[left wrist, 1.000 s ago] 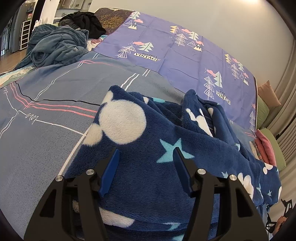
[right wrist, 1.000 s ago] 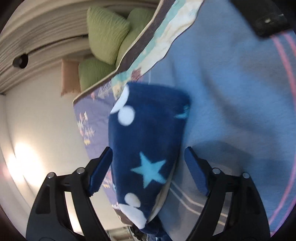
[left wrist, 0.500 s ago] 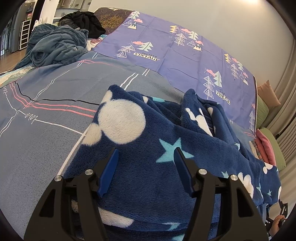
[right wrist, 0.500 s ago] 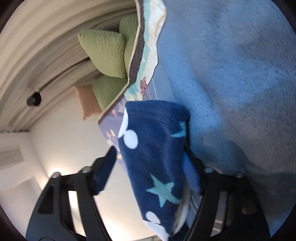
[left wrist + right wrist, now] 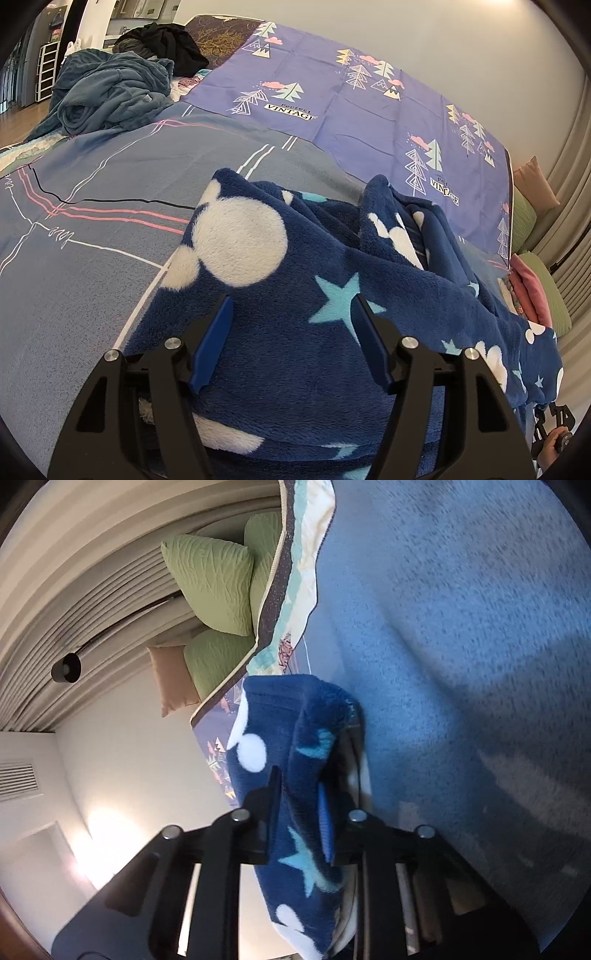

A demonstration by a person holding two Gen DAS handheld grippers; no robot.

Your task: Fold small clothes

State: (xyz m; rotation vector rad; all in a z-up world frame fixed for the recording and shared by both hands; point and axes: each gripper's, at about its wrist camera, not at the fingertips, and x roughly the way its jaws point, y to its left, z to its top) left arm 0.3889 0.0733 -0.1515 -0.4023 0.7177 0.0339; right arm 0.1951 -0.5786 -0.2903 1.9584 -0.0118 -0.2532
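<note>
A navy fleece garment with white mouse heads and light blue stars lies crumpled on the grey-blue bedspread. My left gripper is open, its blue fingers spread over the garment's near part. In the right wrist view my right gripper is shut on an end of the same garment, which hangs pinched between the fingers beside the blue bed surface.
A purple sheet with tree prints covers the far side of the bed. A teal blanket heap and dark clothes lie at the back left. Green pillows and curtains stand by the bed's end.
My right gripper has closed from wide open onto the garment's end and the view has tilted. My left gripper has barely moved and stays open.
</note>
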